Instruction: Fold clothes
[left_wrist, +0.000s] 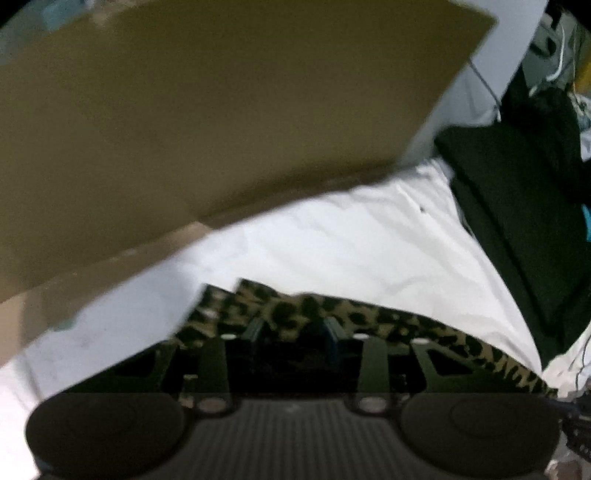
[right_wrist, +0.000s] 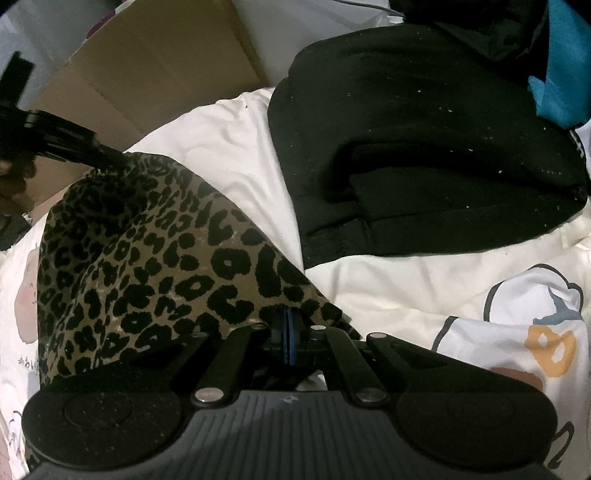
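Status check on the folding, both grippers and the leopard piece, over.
Right gripper shut on leopard-print garment. Left gripper partly open over its edge, grip unclear. Folded black garment alongside, apart.

Left wrist view is pretty smeared with motion blur, the cardboard sheet (left_wrist: 221, 122) is just a dim muddy slab and the white bedding (left_wrist: 351, 243) beneath it blows out so bright the creases barely show. Right wrist view is way sharper, you can pick out lint specks on the folded black garment (right_wrist: 424, 122) though its folds sink into near-solid shadow. Both have the usual fisheye bend and black vignette in the corners, with straight edges bowing near the rim
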